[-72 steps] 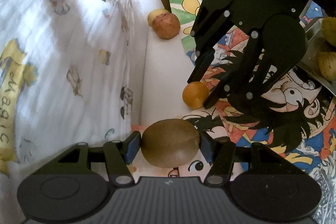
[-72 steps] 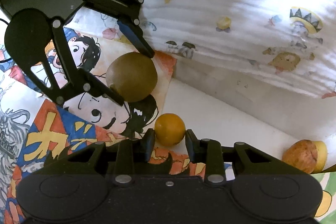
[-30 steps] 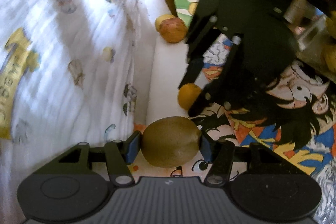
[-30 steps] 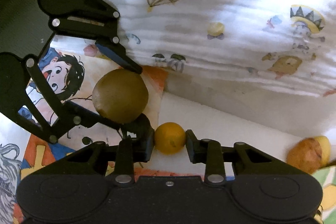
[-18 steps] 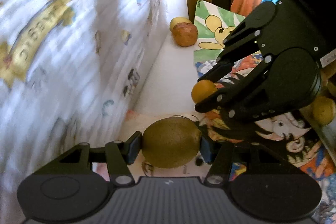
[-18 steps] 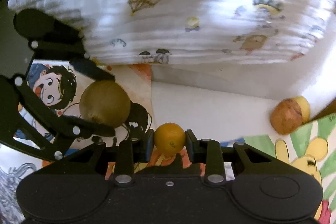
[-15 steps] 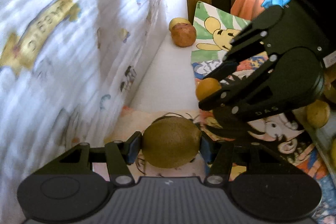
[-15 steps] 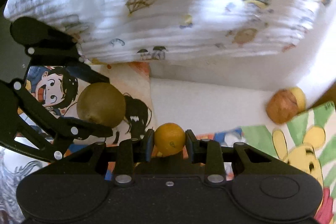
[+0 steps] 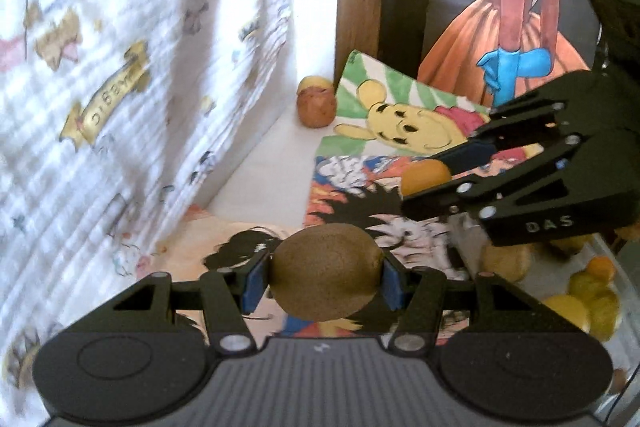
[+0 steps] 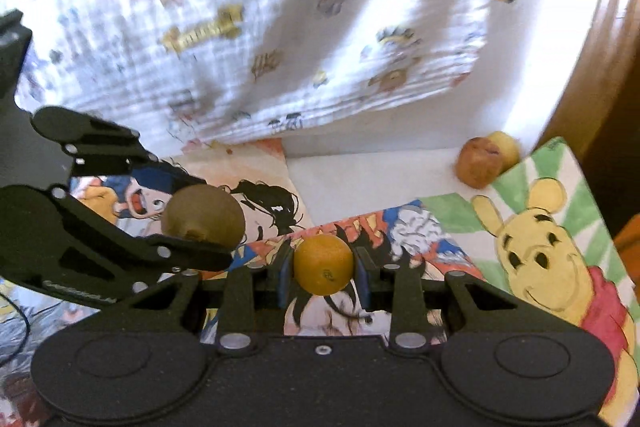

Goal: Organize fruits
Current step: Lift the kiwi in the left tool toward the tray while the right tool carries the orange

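The left claw (image 9: 325, 281) is gripping a kiwi (image 9: 325, 274) across its width, blue pads pressing on both ends, and is holding it up off the cartoon-printed mat (image 9: 360, 183). The right claw (image 10: 323, 265) is clamping a small orange (image 10: 323, 264) the same way, also lifted clear of the mat. In the left view a tray (image 9: 624, 311) of yellow and orange fruit is sitting at the near right, partly hidden behind the right claw.

The two claws are working close together — in each view the other one is crossing just beside the held fruit — so a careless swing toward the tray could be knocking one fruit against the other claw and popping it loose. Both fruits are round and pinched on narrow pads; a slip would likely be sending them rolling across the mat. An apple (image 9: 316, 105) is still lying at the far edge by the hanging cloth (image 9: 120, 107), well apart from the tray.

Readable writing is sparse: "DAS" is showing on the right claw's arm, a gold banner on the cloth is carrying letters that look like "Magic" — blurred — and the orange's small sticker is too tiny to read.
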`<state>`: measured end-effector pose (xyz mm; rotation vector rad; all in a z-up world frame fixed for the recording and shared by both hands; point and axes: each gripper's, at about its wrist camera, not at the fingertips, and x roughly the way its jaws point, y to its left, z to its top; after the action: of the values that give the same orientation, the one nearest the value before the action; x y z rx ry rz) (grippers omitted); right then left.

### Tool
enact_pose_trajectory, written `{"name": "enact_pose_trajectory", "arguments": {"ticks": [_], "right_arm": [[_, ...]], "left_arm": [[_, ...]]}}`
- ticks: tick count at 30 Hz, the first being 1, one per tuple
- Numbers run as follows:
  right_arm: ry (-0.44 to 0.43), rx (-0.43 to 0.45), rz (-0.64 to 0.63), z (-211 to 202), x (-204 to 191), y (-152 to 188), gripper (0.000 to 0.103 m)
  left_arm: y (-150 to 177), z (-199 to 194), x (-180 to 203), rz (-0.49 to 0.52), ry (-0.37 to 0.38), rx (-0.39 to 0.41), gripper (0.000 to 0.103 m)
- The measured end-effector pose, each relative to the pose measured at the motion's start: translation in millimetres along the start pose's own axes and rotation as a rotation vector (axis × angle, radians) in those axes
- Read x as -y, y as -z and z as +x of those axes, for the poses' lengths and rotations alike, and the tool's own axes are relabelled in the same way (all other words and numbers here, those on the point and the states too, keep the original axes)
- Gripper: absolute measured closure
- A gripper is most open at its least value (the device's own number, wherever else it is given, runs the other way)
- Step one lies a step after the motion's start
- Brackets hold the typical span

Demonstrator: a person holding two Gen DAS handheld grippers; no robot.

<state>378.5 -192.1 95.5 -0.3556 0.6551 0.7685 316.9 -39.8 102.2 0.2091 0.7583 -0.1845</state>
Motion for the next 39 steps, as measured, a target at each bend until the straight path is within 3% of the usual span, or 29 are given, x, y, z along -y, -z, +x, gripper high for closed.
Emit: {"name": "enact_pose_trajectory", "arguments": {"ticks": [7, 18, 28, 39], "right_arm": [[0.066, 0.055, 0.058, -62, 3, 34, 0.070], [0.230, 0.110, 0.138, -137, 14, 114, 0.070], [0.292, 0.113, 0.199, -165, -3, 181, 0.070], [0.279, 0.087, 0.262, -167, -21, 220, 0.070]], "left_arm": [[4, -18, 41, -0.037, 0.040, 0.047, 0.042], [29, -25, 113, -0.064, 0.133, 0.083, 0.042], [66, -48, 154, -0.064, 0.197, 0.078, 0.042], [111, -63, 180, -0.057, 0.268, 0.007, 0.042]]}}
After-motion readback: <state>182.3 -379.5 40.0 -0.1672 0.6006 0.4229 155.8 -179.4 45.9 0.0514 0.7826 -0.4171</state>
